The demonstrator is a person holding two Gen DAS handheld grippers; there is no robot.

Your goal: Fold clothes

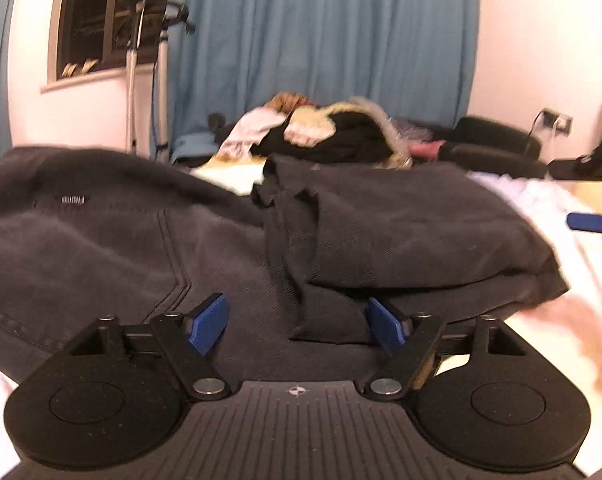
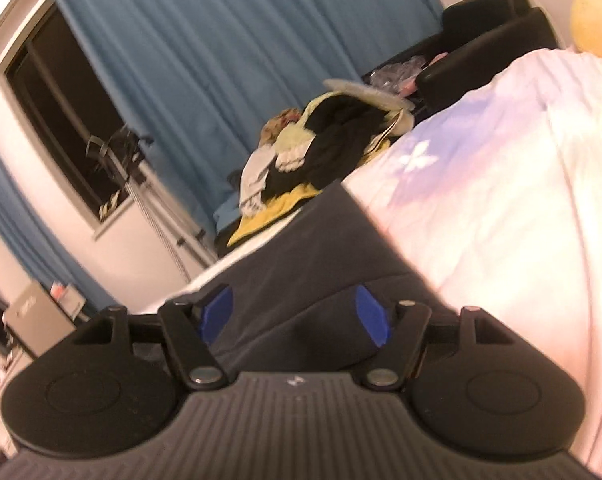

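A dark grey garment (image 1: 149,240) lies crumpled across the bed, with one part folded over itself (image 1: 401,224) and a narrow strip hanging down the middle. My left gripper (image 1: 297,324) hovers low over its near edge, jaws wide apart; the strip's end lies between the blue pads (image 1: 209,322) without being pinched. In the right wrist view, my right gripper (image 2: 295,318) sits tilted over another part of the dark garment (image 2: 317,248). Its jaws are apart, and cloth fills the gap with no visible squeeze. A blue fingertip of the right gripper (image 1: 589,222) shows at the left view's right edge.
The white and pink floral duvet (image 2: 501,208) covers the bed to the right. A heap of black, yellow and white clothes (image 1: 325,132) lies at the far end, before a blue curtain (image 1: 321,32). A dark window (image 1: 101,12) and a stand (image 1: 163,80) are at the left.
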